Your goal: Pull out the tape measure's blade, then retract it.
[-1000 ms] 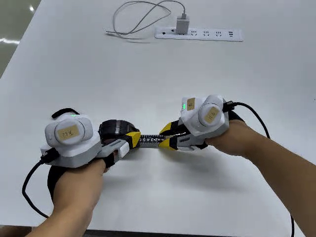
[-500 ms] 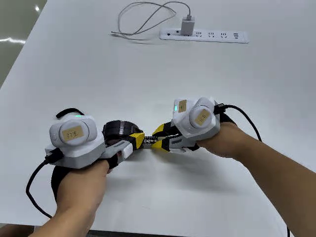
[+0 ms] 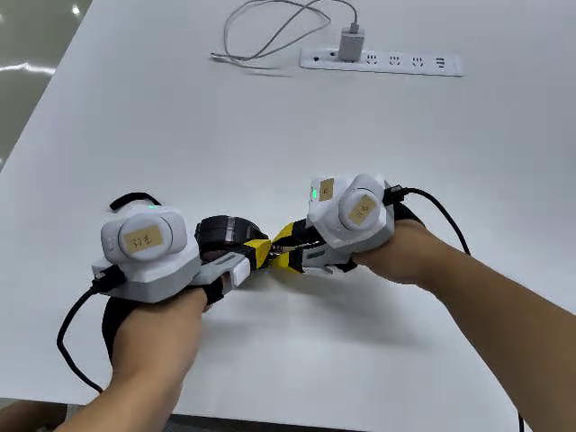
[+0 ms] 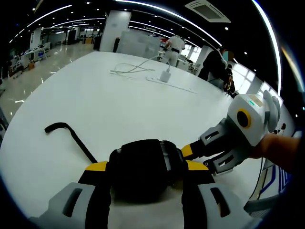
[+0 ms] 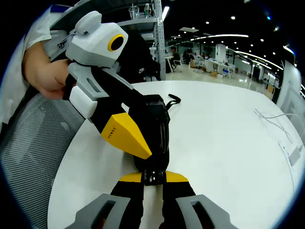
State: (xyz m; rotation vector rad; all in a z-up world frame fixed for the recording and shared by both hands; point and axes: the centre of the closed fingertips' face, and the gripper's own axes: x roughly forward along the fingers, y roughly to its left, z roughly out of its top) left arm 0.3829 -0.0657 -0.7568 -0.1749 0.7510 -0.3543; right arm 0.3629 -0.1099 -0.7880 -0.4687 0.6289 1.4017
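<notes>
1. In the head view, the left gripper [image 3: 243,257] and the right gripper [image 3: 283,249] are being seen from above. They are meeting tip to tip over the near part of the white table [image 3: 180,117], and a power strip [image 3: 382,61] is lying far behind them.
2. In the left gripper view, the tape measure [image 4: 143,164] is being shown from behind, and its black strap [image 4: 66,131] is trailing on the table.
3. In the right gripper view, the blade tip [image 5: 154,177] is being shown right at the mouth of the case.
4. The tape measure's case is being clamped between the left gripper's jaws, with a pad pressing on each side.
5. The blade tip is being pinched by the right gripper's nearly closed jaws, just beside the case.
</notes>
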